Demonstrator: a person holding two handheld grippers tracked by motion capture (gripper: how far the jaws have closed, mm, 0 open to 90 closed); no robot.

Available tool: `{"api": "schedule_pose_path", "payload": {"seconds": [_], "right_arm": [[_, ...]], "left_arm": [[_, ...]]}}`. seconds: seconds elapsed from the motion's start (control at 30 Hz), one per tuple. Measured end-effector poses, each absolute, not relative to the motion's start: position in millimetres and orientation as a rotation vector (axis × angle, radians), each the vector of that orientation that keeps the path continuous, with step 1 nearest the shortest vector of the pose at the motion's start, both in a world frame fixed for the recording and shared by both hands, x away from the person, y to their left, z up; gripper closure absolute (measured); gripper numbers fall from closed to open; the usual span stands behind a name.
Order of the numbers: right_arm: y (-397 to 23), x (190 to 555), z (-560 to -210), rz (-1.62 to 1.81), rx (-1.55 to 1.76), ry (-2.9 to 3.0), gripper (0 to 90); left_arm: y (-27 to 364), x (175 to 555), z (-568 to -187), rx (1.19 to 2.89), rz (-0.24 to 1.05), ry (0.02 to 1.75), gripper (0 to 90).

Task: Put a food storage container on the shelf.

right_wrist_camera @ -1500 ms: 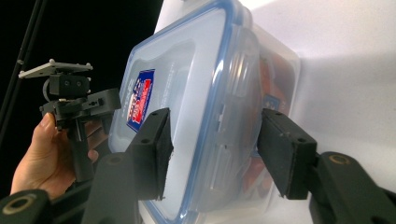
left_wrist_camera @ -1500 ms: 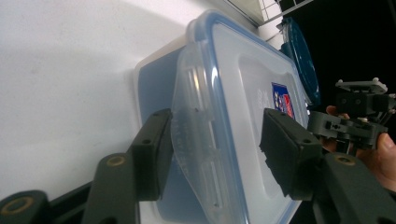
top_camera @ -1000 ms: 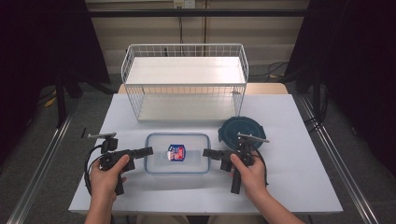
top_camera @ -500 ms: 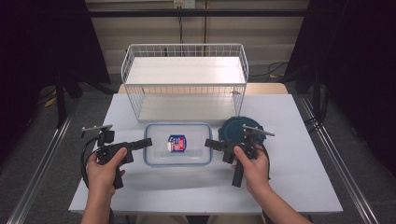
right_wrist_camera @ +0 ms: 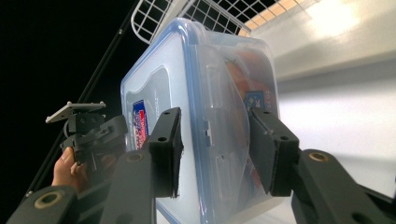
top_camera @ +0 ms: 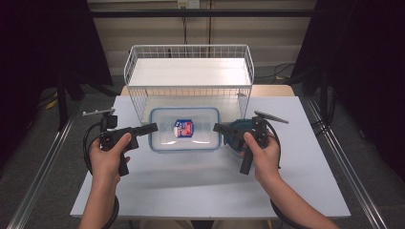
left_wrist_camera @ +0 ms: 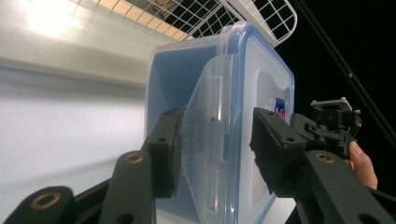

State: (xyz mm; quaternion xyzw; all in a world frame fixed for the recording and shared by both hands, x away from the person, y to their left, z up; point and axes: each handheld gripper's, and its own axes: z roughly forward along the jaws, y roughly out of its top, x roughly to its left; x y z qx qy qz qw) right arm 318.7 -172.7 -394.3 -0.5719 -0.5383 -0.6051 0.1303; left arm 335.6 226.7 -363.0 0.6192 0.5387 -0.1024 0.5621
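Observation:
A clear rectangular container (top_camera: 184, 129) with a blue-rimmed lid and a red and blue label is held between my two grippers, just in front of the wire basket (top_camera: 188, 71). My left gripper (top_camera: 151, 127) grips its left end. In the left gripper view the jaws of my left gripper (left_wrist_camera: 219, 149) close over that end's latch flap (left_wrist_camera: 208, 154). My right gripper (top_camera: 218, 128) grips the right end, and in the right gripper view my right gripper (right_wrist_camera: 215, 149) clamps the container (right_wrist_camera: 205, 93) across lid and base.
A dark teal round lid (top_camera: 235, 136) lies on the white table (top_camera: 200, 181), partly behind the right hand. The white wire basket stands at the table's back, its front wall close behind the container.
Both grippers have carried the container away from the table's front, toward the basket. It now sits close to the basket's front wall.

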Motion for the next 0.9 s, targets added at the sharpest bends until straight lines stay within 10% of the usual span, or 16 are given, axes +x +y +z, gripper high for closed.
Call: {"api": "schedule_pose_path", "payload": {"seconds": [0.9], "right_arm": [[-183,366,-331,-1.916,-1.656,-1.471,56.9]], "left_arm": [[217,390,-297,1.379,-0.21,1.176,56.1]]}}
